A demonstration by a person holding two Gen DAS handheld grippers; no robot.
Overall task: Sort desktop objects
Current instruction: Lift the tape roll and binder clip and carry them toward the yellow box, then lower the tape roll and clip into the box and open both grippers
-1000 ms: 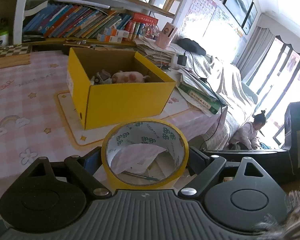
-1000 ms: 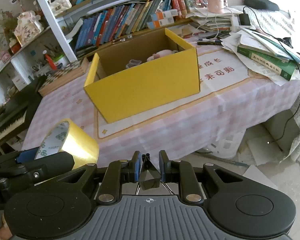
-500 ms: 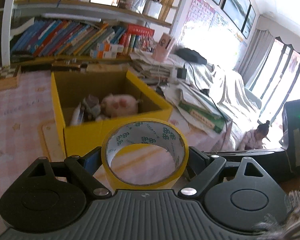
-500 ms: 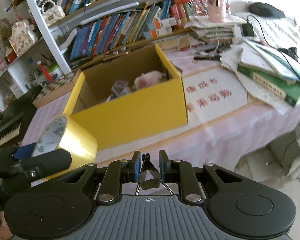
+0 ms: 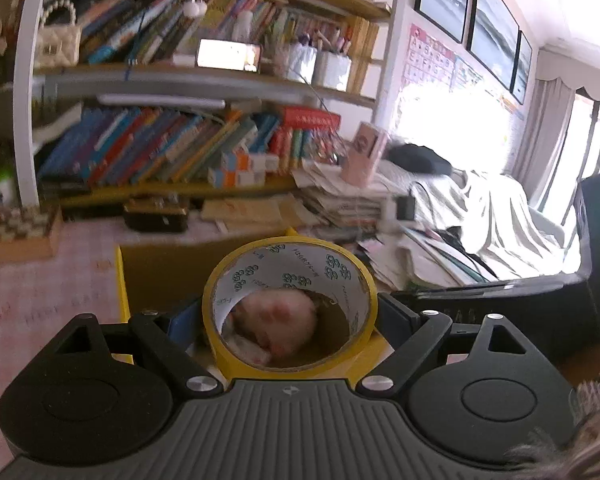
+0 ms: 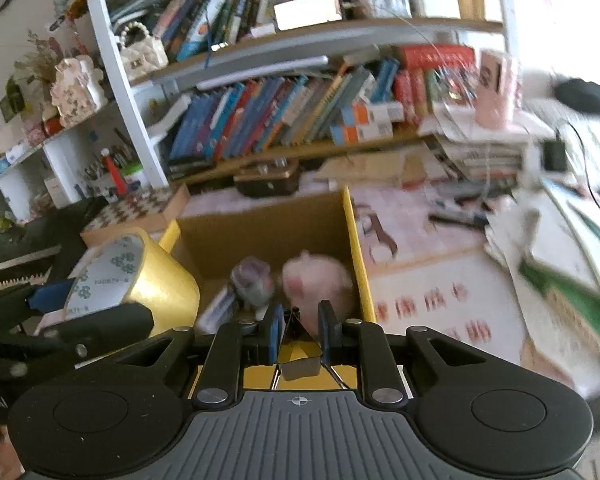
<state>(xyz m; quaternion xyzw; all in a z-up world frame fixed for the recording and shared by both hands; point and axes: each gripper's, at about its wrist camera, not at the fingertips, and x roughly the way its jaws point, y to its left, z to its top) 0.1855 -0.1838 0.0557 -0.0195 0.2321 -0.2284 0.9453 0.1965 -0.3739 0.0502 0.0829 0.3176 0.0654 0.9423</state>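
My left gripper is shut on a yellow tape roll, held above the near edge of the yellow cardboard box. Through the roll's hole I see a pink plush pig in the box. In the right wrist view the tape roll sits at the box's left corner. My right gripper is shut on a small black binder clip, just over the box's near wall. The pig and a grey object lie inside.
A bookshelf full of books stands behind the table. A checkered board lies left of the box. Stacks of papers and books cover the table's right side. A dark case sits behind the box.
Both grippers have moved forward and over the yellow box, still holding the tape roll and the binder clip. The box now lies directly below them.
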